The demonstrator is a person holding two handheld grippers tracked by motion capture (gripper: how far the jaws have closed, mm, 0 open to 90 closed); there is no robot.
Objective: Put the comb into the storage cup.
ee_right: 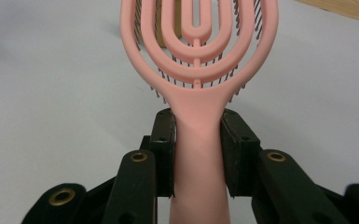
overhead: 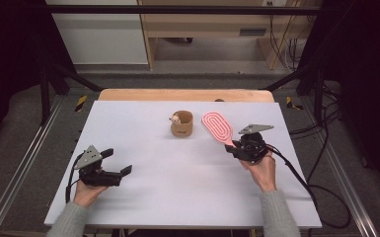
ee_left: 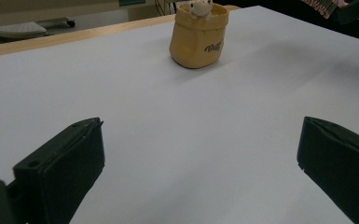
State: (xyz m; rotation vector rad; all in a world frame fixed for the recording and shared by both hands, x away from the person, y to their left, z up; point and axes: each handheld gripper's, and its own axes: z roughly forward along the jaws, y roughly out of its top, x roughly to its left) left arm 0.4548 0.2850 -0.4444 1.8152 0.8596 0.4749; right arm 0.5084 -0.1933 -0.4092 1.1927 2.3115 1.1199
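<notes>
Two tools are in my hands over the white surface (overhead: 177, 173), and I go from left to right. My left tool (overhead: 121, 173) sits low at the near left, its jaws spread wide with nothing but bare surface between them, as the left gripper view confirms. Farther back, near the middle, stands a small tan pouch (overhead: 182, 124) with a little white figure (overhead: 175, 119) peeking from its top; in the left gripper view the pouch (ee_left: 198, 38) stands upright, well apart from my jaws. To the right of it is the pink hairbrush (overhead: 218, 128), its oval head pointing away toward the far edge, just beside the pouch. My right tool (overhead: 233, 148) clamps narrowly on the brush handle (ee_right: 198, 154), both pads pressing its sides, bristles facing down.
</notes>
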